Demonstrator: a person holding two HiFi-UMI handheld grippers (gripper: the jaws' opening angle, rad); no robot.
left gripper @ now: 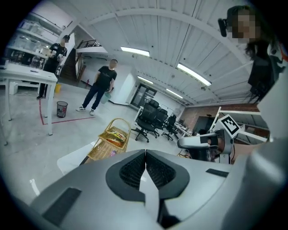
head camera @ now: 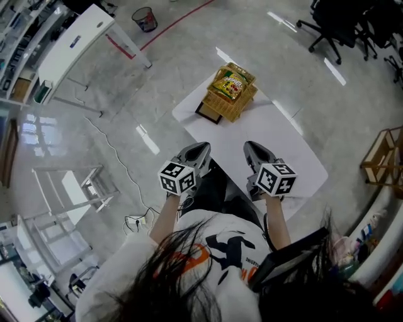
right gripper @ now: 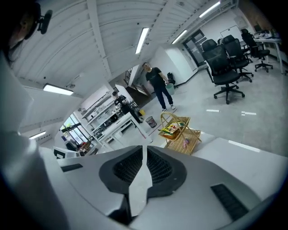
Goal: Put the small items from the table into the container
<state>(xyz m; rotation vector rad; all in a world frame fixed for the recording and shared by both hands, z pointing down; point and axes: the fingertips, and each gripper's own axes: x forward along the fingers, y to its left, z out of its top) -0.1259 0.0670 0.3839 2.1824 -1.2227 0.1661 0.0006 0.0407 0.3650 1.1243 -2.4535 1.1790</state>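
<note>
A wicker basket [head camera: 234,112] with a handle stands at the far end of the white table [head camera: 283,141]. A yellow snack packet [head camera: 230,85] lies on top of its contents. I see no loose small items on the tabletop. Both grippers hang side by side over the table's near edge, close to the person's body and far from the basket. My left gripper [head camera: 201,149] [left gripper: 145,153] is shut with nothing between its jaws. My right gripper [head camera: 253,149] [right gripper: 145,148] has its tips together and is empty too. Both gripper views show the basket [left gripper: 107,146] [right gripper: 183,134] ahead.
A dark flat board [head camera: 208,114] lies beside the basket. A waste bin [head camera: 145,19] and a white desk [head camera: 72,44] stand at the far left, office chairs [head camera: 343,25] at the far right and a wooden rack [head camera: 385,160] to the right. A person [left gripper: 101,87] stands beyond the table.
</note>
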